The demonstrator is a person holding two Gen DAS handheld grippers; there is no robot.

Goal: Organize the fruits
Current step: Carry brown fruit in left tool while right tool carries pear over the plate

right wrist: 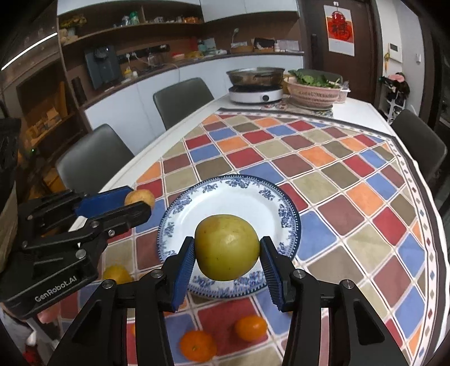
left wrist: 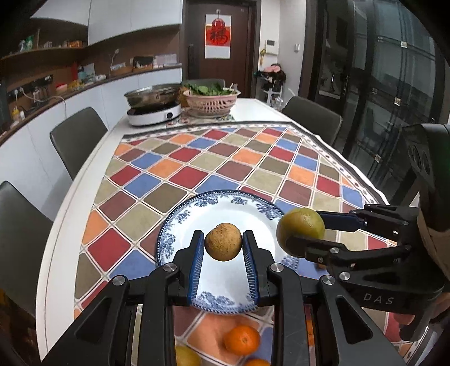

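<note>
Left fingers (left wrist: 201, 247) pinching brown fruit (left wrist: 223, 241), right fingers (right wrist: 187, 253) pinching green fruit (right wrist: 227, 251), above plate (right wrist: 247, 197).

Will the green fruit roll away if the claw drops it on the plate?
Probably a little. The green fruit is round and smooth, so it may roll. The plate has a raised rim, which would likely stop it. It looks firm, not squishy, between the right claw pads.

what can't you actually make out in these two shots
- Near rim of the plate: hidden behind the left gripper in the left wrist view, and behind the green fruit in the right wrist view.
- Yellow fruit: cut off by the bottom edge, left wrist view.
- Shelf items: too small to identify, right wrist view.
</note>
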